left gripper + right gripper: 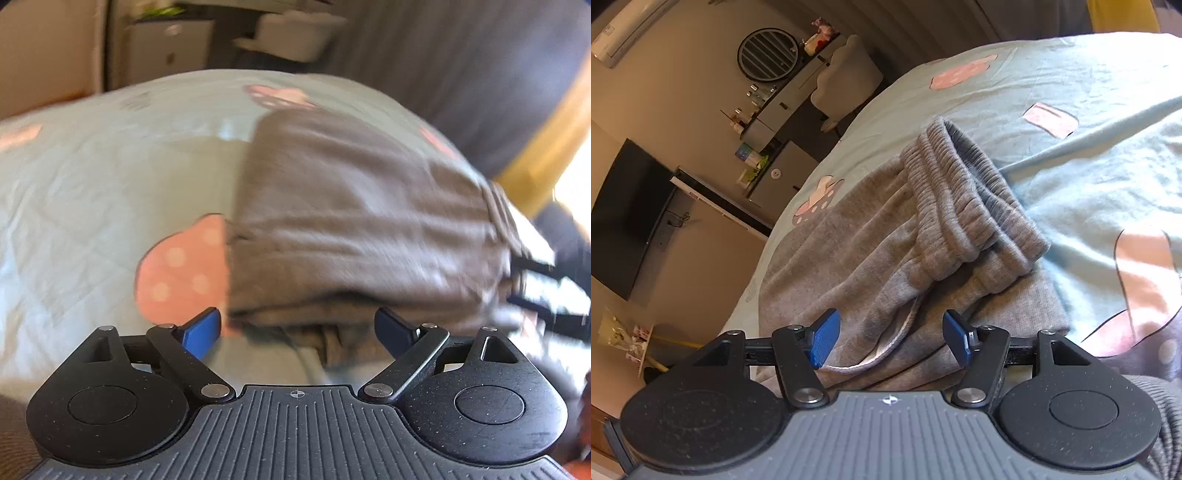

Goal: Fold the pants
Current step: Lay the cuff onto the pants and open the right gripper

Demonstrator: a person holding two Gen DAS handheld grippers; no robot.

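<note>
Grey sweatpants [351,221] lie folded in layers on a pale blue bedsheet [92,177] with pink mushroom prints. In the right wrist view the pants [871,266] show their ribbed waistband [964,192] on top of the stack and a pocket opening with a white edge [901,332]. My left gripper [297,330] is open and empty, just short of the near folded edge. My right gripper [888,338] is open and empty, its blue pads on either side of the pocket area, just above the cloth. The left wrist view is motion blurred.
The bedsheet [1089,155] spreads to the right of the pants. Beyond the bed's far edge stand a TV [628,206], a dresser with small items [775,110], a round mirror [768,55] and a pale chair [846,81]. A dark curtain [461,66] hangs behind.
</note>
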